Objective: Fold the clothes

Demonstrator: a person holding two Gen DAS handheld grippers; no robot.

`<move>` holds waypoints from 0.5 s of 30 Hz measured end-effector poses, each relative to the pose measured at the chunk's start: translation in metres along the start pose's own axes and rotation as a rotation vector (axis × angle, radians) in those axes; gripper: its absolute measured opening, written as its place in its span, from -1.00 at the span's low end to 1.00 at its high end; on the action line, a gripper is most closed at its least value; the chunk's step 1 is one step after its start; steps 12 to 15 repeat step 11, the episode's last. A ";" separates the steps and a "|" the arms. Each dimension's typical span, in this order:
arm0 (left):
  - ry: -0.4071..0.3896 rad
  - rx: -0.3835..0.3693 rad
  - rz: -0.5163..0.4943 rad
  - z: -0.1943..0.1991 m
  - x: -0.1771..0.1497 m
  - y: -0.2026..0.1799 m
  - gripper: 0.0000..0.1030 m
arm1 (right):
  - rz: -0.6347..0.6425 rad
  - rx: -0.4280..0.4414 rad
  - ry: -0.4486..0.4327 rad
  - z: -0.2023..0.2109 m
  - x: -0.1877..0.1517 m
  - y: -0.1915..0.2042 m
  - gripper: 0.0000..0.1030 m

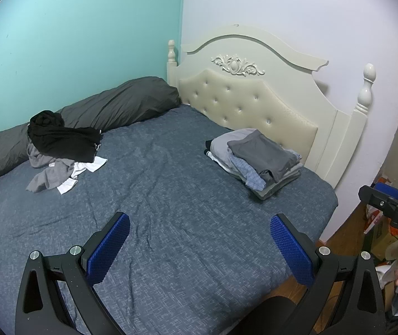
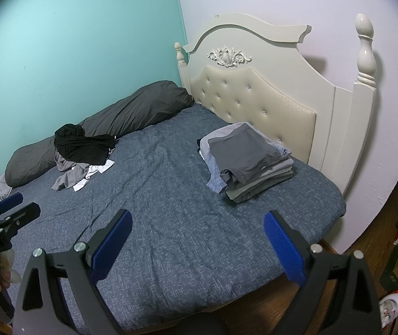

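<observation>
While both hover over the bed (image 1: 171, 195), the left hand-held gripper (image 1: 199, 247) and the right hand-held gripper (image 2: 197, 247) stand wide apart, holding nothing. At eleven o'clock from the left one, a loose heap (image 1: 62, 150) lies against the pillow (image 1: 120, 103). At one o'clock, a folded stack (image 1: 257, 160) sits near the headboard (image 1: 243, 103).

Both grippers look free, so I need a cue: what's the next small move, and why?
Probably reach the left gripper toward the black garment atop the unfolded pile. Both grippers are open and empty, the right gripper too, while the folded stack sits by the headboard.
</observation>
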State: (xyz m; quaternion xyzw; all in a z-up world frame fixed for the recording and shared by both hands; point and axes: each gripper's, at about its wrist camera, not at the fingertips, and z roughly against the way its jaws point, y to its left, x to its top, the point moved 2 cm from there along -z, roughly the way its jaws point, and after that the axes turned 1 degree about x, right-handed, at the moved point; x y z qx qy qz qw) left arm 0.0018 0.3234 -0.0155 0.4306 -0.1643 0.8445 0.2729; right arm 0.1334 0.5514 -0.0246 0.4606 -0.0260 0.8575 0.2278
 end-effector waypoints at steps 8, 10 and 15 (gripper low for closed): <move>0.002 0.001 0.001 -0.001 0.000 0.001 0.99 | -0.005 -0.003 0.002 -0.001 0.000 -0.001 0.87; 0.004 0.002 0.001 -0.001 0.000 0.001 0.99 | -0.005 -0.003 0.001 0.000 0.001 -0.001 0.87; 0.006 0.002 0.001 -0.001 0.000 0.001 0.99 | -0.004 -0.003 0.001 0.000 0.001 -0.001 0.87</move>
